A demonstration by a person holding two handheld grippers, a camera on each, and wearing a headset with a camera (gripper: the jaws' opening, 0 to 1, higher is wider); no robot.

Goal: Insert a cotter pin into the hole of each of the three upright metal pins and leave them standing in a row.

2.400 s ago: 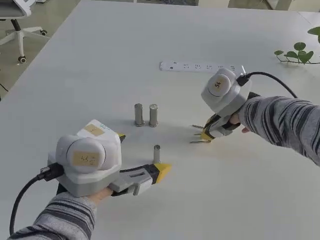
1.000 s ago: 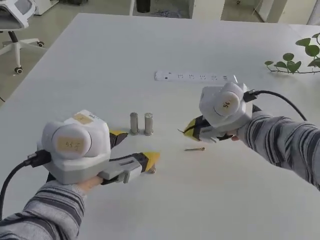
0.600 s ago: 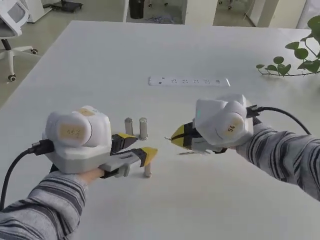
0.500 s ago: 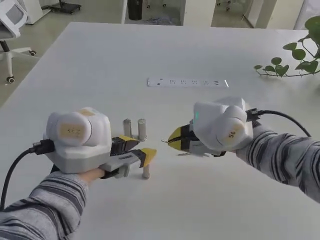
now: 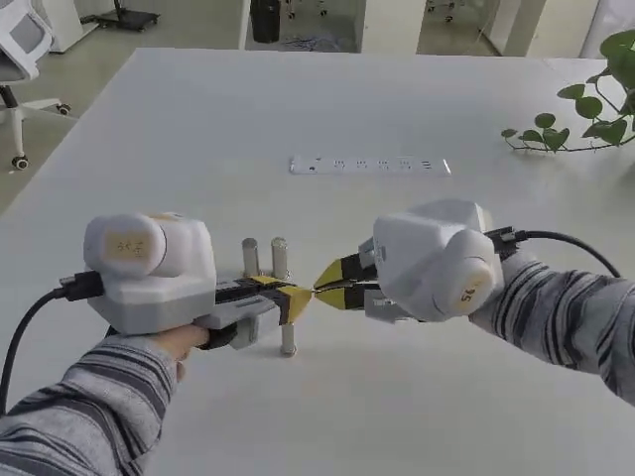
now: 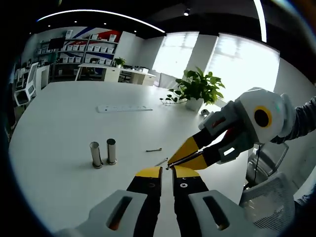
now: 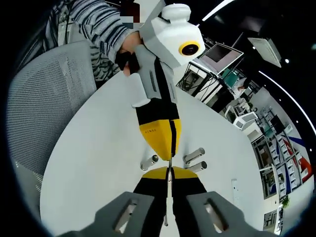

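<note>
1. At the left of the head view, your left gripper [image 5: 295, 297] points toward the right. Its jaws are drawn together to a narrow slit, and I cannot tell whether they nip anything.
2. Just below its yellow tips, the short grey upright metal pin [image 5: 288, 339] stands alone on the white table [image 5: 397, 99]. This lone pin is clear of the jaws.
3. Slightly above, near the centre of the frame, the left paired pin [image 5: 250, 258] and the right paired pin [image 5: 280, 256] stand side by side, close together but not touching.
4. Right of centre, your right gripper [image 5: 325, 281] is clamped on a thin metal cotter pin [image 7: 168, 185]. The cotter pin runs along the jaws with its free end aimed left, and the two grippers meet tip to tip.
5. The relation that matters:
   - The cotter pin's long axis lies roughly level, above and a little to the right of the lone pin.
   - Your left gripper is the nearer one for steadying that pin.
   - I judge you must lower the cotter pin and line its axis up with the cross-hole, which I cannot make out.
6. At the centre of the left gripper view, a spare cotter pin [image 6: 154, 149] lies flat on the table.
</note>
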